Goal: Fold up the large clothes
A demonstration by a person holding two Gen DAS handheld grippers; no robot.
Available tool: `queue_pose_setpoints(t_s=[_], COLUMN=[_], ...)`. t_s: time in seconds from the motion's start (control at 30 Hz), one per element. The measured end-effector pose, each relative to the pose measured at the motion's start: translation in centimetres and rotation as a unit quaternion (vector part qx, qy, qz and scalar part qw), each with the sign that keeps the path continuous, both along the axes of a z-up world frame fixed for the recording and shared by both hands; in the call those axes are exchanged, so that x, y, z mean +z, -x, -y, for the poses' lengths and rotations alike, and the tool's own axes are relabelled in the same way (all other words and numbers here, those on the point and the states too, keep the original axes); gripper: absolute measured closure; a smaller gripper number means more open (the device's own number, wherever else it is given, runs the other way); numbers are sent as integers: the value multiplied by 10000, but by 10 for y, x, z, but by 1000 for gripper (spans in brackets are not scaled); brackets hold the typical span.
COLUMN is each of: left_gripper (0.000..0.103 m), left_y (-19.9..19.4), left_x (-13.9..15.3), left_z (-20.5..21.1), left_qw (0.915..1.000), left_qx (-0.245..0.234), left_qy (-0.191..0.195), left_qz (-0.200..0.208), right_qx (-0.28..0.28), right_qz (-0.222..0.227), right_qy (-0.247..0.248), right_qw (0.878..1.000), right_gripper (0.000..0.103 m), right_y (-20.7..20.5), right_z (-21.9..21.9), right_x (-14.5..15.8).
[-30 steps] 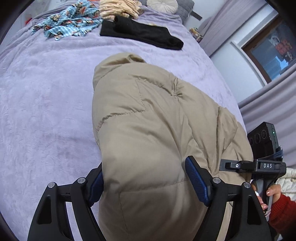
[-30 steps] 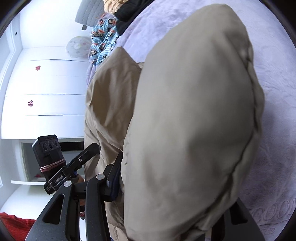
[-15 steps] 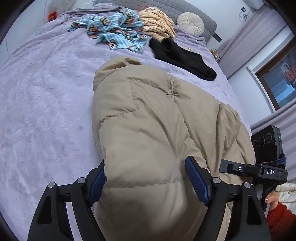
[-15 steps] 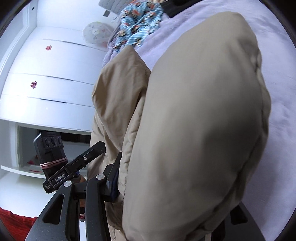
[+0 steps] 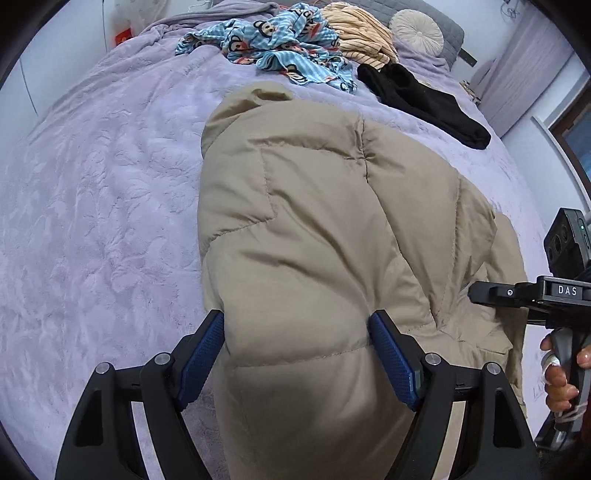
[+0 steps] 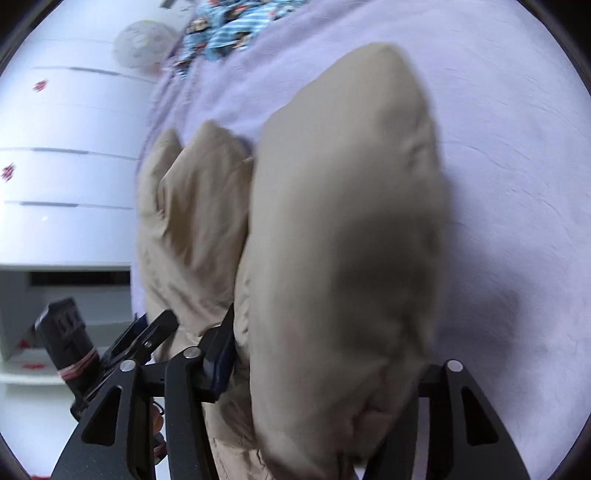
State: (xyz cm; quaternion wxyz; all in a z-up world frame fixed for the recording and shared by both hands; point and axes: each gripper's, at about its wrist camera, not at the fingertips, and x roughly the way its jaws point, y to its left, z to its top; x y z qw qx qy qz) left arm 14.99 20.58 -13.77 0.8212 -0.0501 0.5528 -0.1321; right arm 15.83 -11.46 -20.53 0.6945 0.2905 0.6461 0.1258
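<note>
Left wrist view: my left gripper (image 5: 297, 354) has its jaws clamped on a thick puffy roll of the beige quilted jacket (image 5: 332, 229), blue pads (image 5: 391, 363) pressing into both sides of the bulge at the bottom centre of the frame. The jacket runs from my jaws up through the middle of the frame, lying on the lavender bed cover (image 5: 99, 221), its far end rounded near the upper centre. At the right edge my right gripper's body shows, marked "DAS", with my right hand (image 5: 559, 373) around its handle.

Beyond the jacket, upper frame: a blue monkey-print garment (image 5: 273, 44) crumpled at top centre, a pale orange striped garment (image 5: 362, 33) just right of it and touching it, a black garment (image 5: 424, 99) stretched toward the upper right, and a round cream cushion (image 5: 417, 26) against the grey headboard (image 5: 448, 31).

Right wrist view, blurred: my right gripper (image 6: 325, 373) has a fat fold of the jacket (image 6: 343, 229) filling the space between its jaws, clamped on it. That fold stands up through the centre of the frame; a second lobe sits left of it. Lavender cover fills the right side. White drawer fronts (image 6: 70, 122) occupy the left; my left gripper's body shows at lower left.
</note>
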Motion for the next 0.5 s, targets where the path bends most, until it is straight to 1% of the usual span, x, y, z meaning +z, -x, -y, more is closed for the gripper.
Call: queue_pose_setpoints(t_s=[0.07,0.1,0.13,0.17,0.2,0.23,0.27,0.3,0.33,0.4,0.43,0.5], left_gripper=[22,22,22,22,22,22,22,22,22,22,22,22], left_y=[-1,-3,-10,-18,-27,-39,-51,-62,-72,-84,-86,-82], left_x=[18,26,33,38,41,40,36,31,23,7,2,-3], left_z=[-7,-11,-16,-20,-22,-23,-23,-21,-18,-5,4,26], left_qw=[9995,9991,9985,9979,9974,9971,9969,9970,9973,9980,9983,9980], left_qx=[102,149,226,288,328,384,428,444,452,395,333,169], left_qy=[-14,-11,-16,-29,-61,-142,-196,-209,-254,-319,-339,-454], left_qz=[290,398,507,586,631,646,636,601,524,366,349,395], right_qx=[-248,-391,-509,-661,-761,-831,-814,-715,-556,-195,-66,112], right_qz=[-9,30,108,314,519,803,1002,1177,1323,1490,1522,1536], right_qy=[238,481,762,1114,1287,1335,1259,1148,1081,901,853,1031], right_qw=[9994,9981,9957,9911,9874,9843,9836,9838,9837,9845,9846,9827], right_gripper=[44,44,44,44,49,64,70,72,73,74,74,74], right_y=[13,13,14,20,20,19,18,16,11,-8,-17,-34], right_z=[18,17,17,27,40,46,45,43,34,-10,-32,-64], right_x=[11,15,26,42,60,79,90,98,104,108,105,92])
